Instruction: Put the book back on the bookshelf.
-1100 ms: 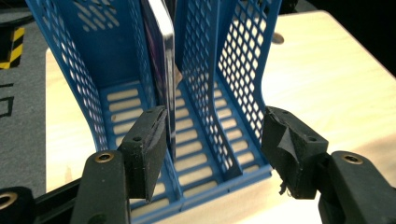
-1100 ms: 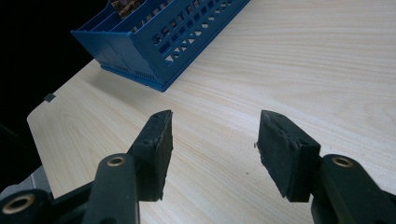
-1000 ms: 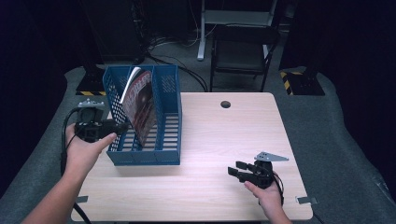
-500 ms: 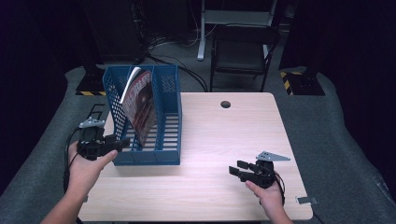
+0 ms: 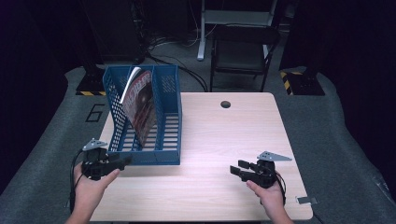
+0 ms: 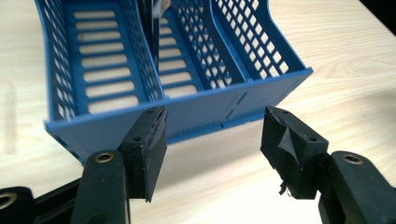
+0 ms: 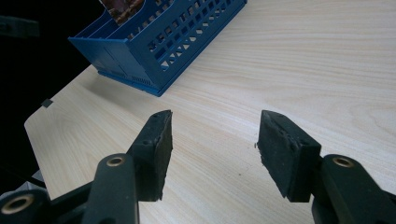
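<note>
Your left hand-held gripper (image 5: pixel 125 160) sits lower left of the frame, jaws wide and empty, just before the blue file rack (image 5: pixel 164 122) holding a magazine (image 5: pixel 140 109). Your right hand-held gripper (image 5: pixel 237 170) gapes empty over the desk (image 5: pixel 224 135), lower right.

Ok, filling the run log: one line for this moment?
left gripper: open, empty | right gripper: open, empty | glossy magazine: in blue plastic mesh file rack

Black left gripper (image 5: pixel 122 162), grey three-cornered plate; black right gripper (image 5: pixel 236 169), brass-ringed screws, trailing cables
</note>
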Tool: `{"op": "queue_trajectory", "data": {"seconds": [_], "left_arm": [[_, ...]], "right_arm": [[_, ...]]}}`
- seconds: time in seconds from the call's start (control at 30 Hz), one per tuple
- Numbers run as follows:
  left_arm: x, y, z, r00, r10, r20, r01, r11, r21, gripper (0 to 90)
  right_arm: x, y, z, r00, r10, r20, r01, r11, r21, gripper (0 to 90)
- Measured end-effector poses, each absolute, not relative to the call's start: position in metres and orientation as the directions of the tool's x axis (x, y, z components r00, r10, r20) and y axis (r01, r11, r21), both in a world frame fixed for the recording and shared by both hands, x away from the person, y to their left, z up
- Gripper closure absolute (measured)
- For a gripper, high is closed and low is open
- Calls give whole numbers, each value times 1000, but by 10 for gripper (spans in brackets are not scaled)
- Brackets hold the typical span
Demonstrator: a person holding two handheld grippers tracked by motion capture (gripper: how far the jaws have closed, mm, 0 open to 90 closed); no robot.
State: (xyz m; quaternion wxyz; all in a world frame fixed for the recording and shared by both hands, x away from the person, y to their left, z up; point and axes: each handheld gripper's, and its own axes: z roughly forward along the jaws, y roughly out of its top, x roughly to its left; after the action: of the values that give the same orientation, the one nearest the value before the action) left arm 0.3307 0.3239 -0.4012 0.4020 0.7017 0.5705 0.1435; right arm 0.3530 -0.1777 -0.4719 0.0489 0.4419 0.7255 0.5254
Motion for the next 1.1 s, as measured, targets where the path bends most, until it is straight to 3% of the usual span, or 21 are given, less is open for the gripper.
{"op": "queue_trajectory", "data": {"seconds": [0.8,1.1], "left_arm": [[313,322,-463,305,919,-249,696,-37,717,403],[316,318,-484,337,924,-178,693,-116,711,401]], "right_arm": [[353,-176,-473,-611,697,376,585,78,807,446],[352,-169,-477,-619,695,365,591,106,800,446]]}}
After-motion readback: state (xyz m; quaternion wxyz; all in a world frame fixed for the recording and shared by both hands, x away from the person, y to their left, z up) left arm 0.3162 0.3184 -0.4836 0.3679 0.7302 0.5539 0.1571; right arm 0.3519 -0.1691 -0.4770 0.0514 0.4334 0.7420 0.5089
